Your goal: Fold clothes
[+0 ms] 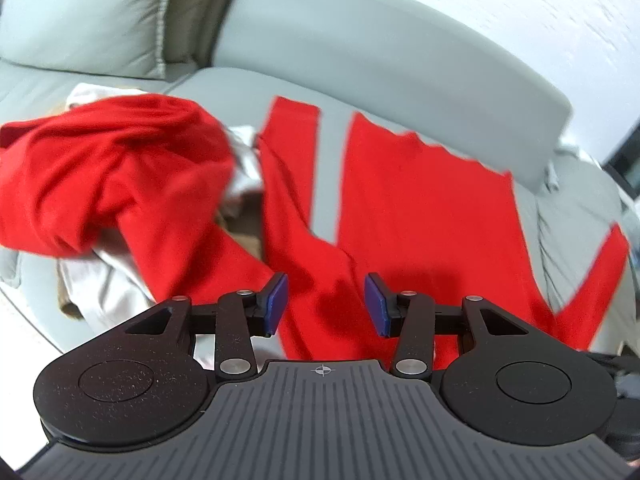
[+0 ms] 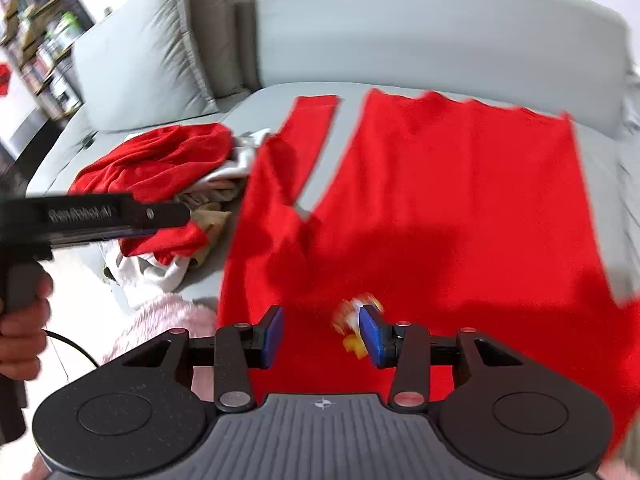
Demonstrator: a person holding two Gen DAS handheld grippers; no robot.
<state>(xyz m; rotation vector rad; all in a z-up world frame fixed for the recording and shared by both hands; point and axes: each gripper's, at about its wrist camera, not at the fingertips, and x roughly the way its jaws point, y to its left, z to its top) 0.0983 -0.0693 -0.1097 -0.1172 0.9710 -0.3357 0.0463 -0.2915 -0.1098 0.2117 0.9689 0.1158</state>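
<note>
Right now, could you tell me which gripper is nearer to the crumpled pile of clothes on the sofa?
Left. The left gripper reaches over the crumpled pile, jaws open. The right gripper, also open, hovers off to the side over the spread red shirt.

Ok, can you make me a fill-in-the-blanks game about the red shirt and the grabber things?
1. The shirt spread flat on the sofa is coloured ____.
2. Both the left gripper and the right gripper have their jaws ____.
3. The pads on the gripper fingers are coloured ____.
4. Beside the flat shirt lies a crumpled ____ of clothes.

Missing words: red; open; blue; pile
</note>
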